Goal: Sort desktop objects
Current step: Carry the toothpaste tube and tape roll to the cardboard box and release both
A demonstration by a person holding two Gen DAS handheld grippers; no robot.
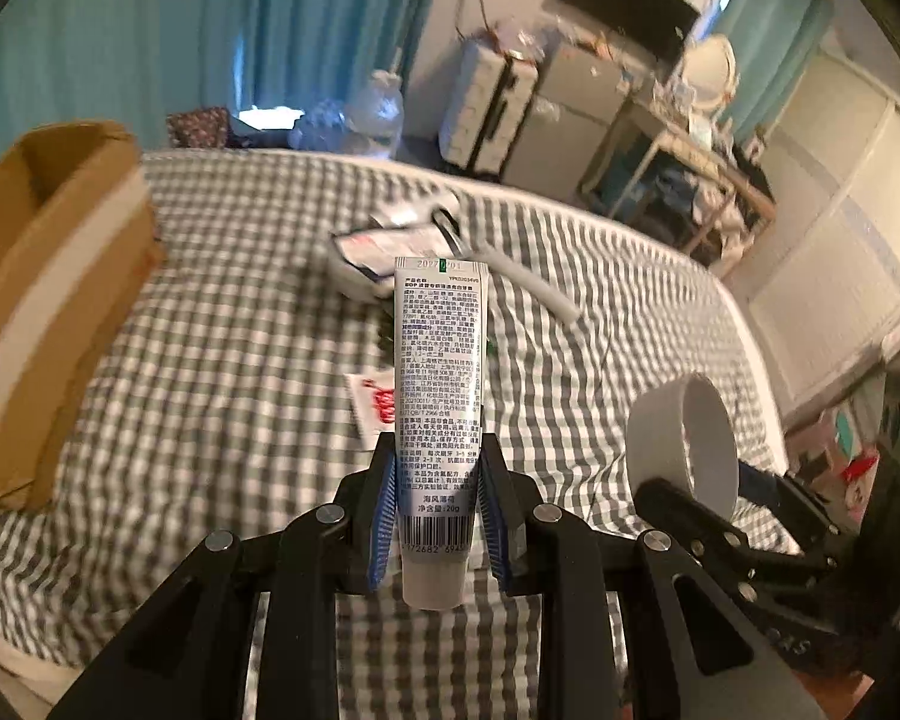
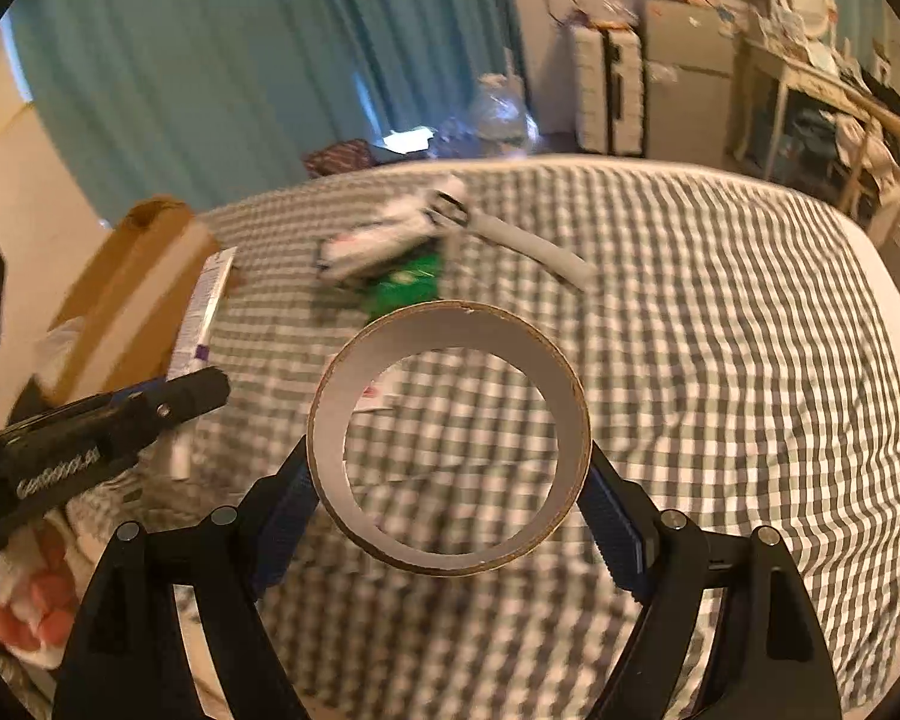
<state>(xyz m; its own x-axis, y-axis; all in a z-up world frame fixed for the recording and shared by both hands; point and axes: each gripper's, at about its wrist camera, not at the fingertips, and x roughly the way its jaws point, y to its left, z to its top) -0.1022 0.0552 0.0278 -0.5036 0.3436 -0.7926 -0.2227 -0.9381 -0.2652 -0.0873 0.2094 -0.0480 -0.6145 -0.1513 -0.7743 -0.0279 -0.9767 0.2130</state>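
Left wrist view
Left gripper (image 1: 438, 516): low in the centre of the frame, its blue pads pinched on the lower part of a toothpaste tube (image 1: 439, 396).
Tube: stood upright between the pads, printed back facing the camera, cap end at the bottom, crimped end up near mid-frame.
Surface: a grey-and-white checked sheet (image 1: 222, 372) filled the middle of the frame.
Cardboard box (image 1: 48, 288): at the left edge, open at the top.
Pile on the sheet: blurred white packets (image 1: 384, 252) and a pale strip (image 1: 534, 288) just above the tube's tip; a small red-printed sachet (image 1: 372, 408) left of the tube.
Right gripper (image 1: 708, 504): at the lower right, carrying a tape roll (image 1: 684, 438).

Right wrist view
Right gripper (image 2: 450, 510): at the bottom centre, jaws spread wide and pressed on either side of the tape roll (image 2: 450, 438).
Roll: held with its hole facing the camera, the checked sheet (image 2: 720, 360) visible through it.
Left gripper (image 2: 150, 408): entered from the left edge, the tube (image 2: 201, 312) slanting up from it in front of the cardboard box (image 2: 132, 276).
Pile: white packets (image 2: 390, 234), a green packet (image 2: 405, 288) and the pale strip (image 2: 540, 252) above the roll, all blurred.
Person's hand (image 2: 24, 600): lower left corner.
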